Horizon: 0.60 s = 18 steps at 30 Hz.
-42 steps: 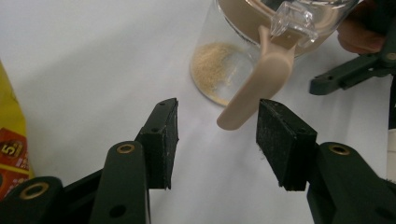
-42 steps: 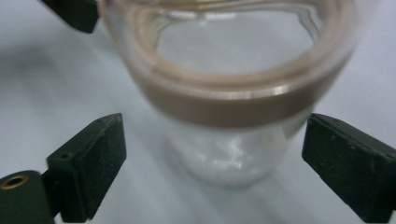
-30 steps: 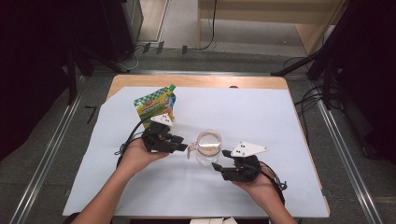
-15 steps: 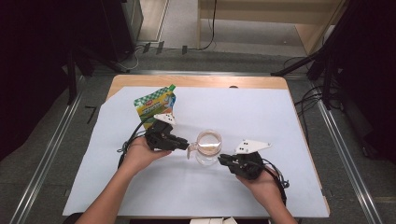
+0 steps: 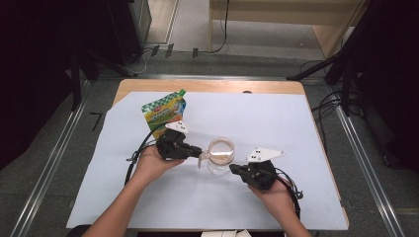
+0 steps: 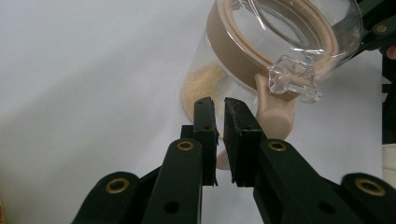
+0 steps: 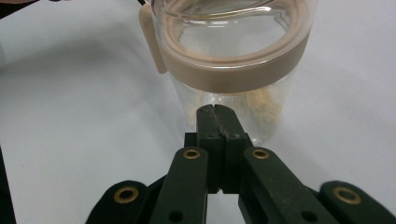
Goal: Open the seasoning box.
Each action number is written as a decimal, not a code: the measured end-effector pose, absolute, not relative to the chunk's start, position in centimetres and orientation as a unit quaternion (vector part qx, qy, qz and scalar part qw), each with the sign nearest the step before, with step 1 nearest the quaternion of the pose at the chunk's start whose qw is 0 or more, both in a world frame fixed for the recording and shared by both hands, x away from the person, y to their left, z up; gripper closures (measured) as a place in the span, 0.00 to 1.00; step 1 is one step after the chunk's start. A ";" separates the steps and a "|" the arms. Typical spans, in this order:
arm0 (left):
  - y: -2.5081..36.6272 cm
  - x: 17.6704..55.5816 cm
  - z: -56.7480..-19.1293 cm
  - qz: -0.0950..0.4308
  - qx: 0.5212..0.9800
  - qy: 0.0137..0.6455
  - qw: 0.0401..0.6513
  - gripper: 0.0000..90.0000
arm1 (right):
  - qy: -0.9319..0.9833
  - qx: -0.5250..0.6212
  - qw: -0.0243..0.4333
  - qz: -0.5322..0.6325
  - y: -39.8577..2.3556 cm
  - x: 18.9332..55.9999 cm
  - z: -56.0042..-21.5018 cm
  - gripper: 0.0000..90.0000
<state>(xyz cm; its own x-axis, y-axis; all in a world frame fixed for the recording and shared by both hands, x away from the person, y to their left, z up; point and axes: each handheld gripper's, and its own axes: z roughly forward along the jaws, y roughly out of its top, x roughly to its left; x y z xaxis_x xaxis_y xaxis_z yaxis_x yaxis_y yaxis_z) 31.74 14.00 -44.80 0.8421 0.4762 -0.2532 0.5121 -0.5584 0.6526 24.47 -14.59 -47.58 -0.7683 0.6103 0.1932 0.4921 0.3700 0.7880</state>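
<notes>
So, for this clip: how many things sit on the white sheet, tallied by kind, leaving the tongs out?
Clear jars with a beige lid ring: 1, the jar between the two hands.
Printed green and yellow pouches: 1, the pouch at the far left of the sheet.
Total: 2

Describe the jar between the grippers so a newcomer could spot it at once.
On the white sheet covering the table, look midway between the two hands. There stands a clear jar with a beige rim band and some yellowish powder at the bottom, unlike the flat green pouch farther back.
</notes>
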 end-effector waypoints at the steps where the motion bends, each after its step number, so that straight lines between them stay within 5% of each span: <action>1: 13.9 31.8 -44.8 -0.024 0.881 0.284 0.377 0.95 | 0.824 0.334 0.065 0.452 -14.6 24.5 -47.6 1.00; 18: 14.0 31.3 -45.0 -0.034 0.882 0.283 0.376 1.00 | 0.820 0.342 0.068 0.454 -14.5 24.6 -47.6 1.00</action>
